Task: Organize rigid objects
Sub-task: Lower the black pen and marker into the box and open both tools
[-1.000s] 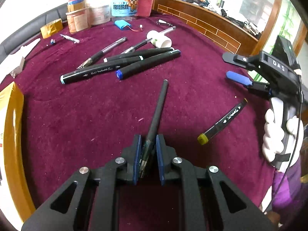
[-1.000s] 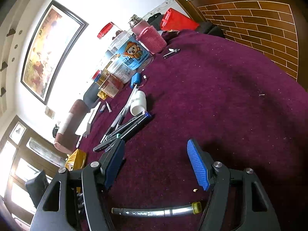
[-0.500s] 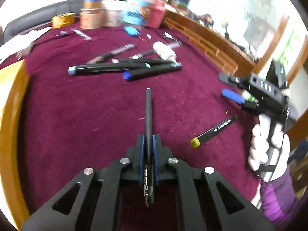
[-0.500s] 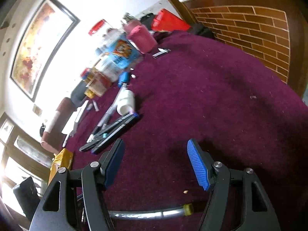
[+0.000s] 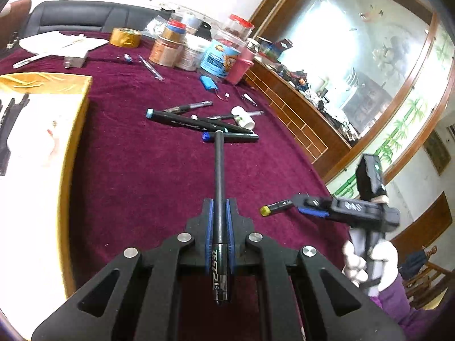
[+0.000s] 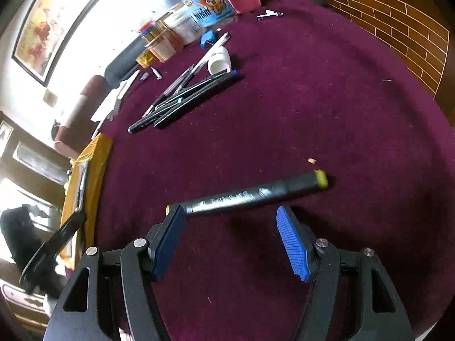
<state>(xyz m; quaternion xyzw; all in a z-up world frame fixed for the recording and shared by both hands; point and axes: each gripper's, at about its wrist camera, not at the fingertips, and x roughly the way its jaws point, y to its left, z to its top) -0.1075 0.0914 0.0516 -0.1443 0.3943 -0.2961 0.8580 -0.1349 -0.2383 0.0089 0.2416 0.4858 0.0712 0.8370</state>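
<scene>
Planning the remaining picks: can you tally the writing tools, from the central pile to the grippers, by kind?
Thick black markers in the pile: 3
Thin pens in the pile: 2
Yellow-capped marker lying alone: 1
Black pen clamped in the left gripper: 1
Total: 7

Home living room, sofa [image 5: 71,18], framed painting [image 6: 42,25]
</scene>
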